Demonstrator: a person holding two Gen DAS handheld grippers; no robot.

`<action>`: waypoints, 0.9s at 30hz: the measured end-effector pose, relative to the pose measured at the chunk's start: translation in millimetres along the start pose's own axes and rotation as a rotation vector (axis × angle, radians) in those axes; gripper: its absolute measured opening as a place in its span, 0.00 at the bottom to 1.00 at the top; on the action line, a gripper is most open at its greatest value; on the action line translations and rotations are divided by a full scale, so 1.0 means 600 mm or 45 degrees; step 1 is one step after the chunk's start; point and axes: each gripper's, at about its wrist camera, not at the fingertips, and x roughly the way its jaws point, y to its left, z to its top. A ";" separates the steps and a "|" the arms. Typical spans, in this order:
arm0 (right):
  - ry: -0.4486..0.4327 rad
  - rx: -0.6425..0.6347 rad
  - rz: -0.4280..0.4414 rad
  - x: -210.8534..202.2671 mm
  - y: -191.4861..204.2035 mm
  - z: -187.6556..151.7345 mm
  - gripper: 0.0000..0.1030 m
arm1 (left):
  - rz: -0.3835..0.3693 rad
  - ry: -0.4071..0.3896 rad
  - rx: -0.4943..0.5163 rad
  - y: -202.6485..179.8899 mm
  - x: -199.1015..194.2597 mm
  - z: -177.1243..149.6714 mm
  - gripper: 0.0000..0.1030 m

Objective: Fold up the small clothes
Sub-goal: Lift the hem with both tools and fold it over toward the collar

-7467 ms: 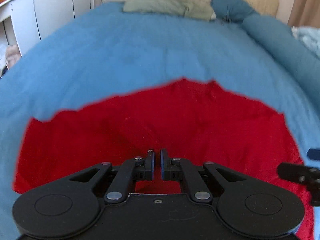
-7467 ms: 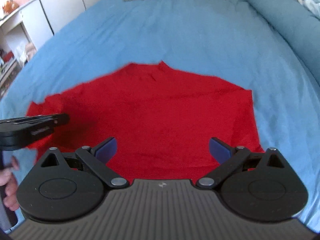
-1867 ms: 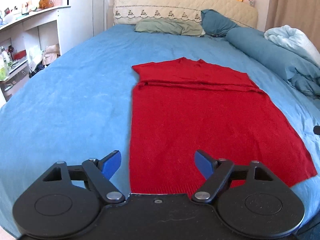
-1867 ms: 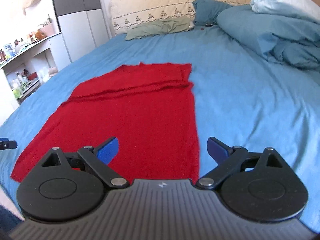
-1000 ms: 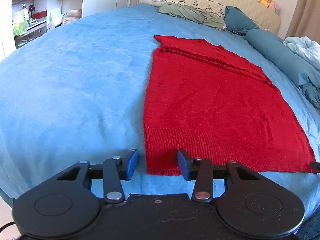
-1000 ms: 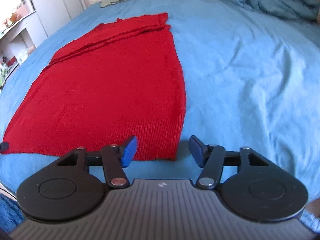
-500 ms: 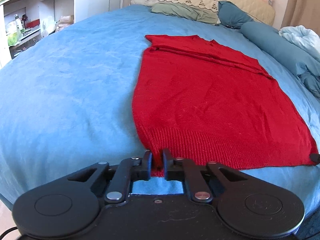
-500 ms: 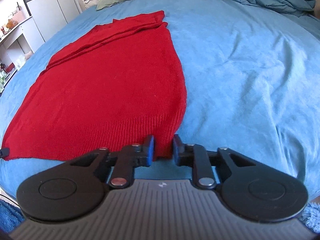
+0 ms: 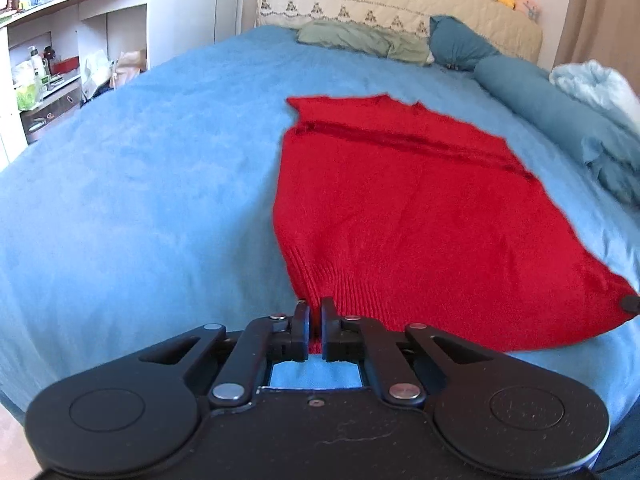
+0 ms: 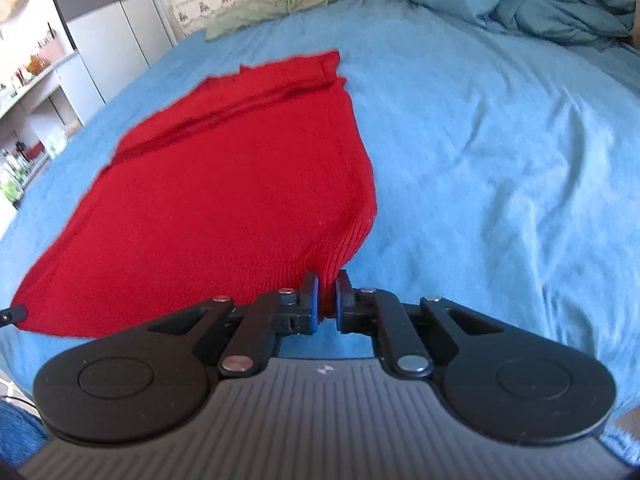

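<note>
A red knit sweater [image 9: 400,208] lies lengthwise on the blue bed, sleeves folded in across its far end. My left gripper [image 9: 315,312] is shut on the near left corner of its ribbed hem. My right gripper [image 10: 327,286] is shut on the near right corner of the hem, and the sweater [image 10: 224,184] stretches away from it. Both corners are lifted a little off the bedspread. The right gripper's tip [image 9: 630,303] shows at the hem's far corner in the left wrist view.
The blue bedspread [image 9: 140,184] spreads wide on both sides. Pillows [image 9: 360,40] and a cream headboard [image 9: 400,4] stand at the far end. A rumpled blue duvet [image 10: 540,8] lies at the right. White shelves [image 9: 48,60] stand to the left.
Both grippers closed on the sweater's near hem corners within the last second and have raised them slightly. Before that the sweater's sleeves were folded in.
</note>
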 end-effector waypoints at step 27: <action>-0.035 0.077 0.011 0.597 0.015 0.559 0.22 | 0.304 -0.016 0.036 -0.080 0.625 0.520 0.04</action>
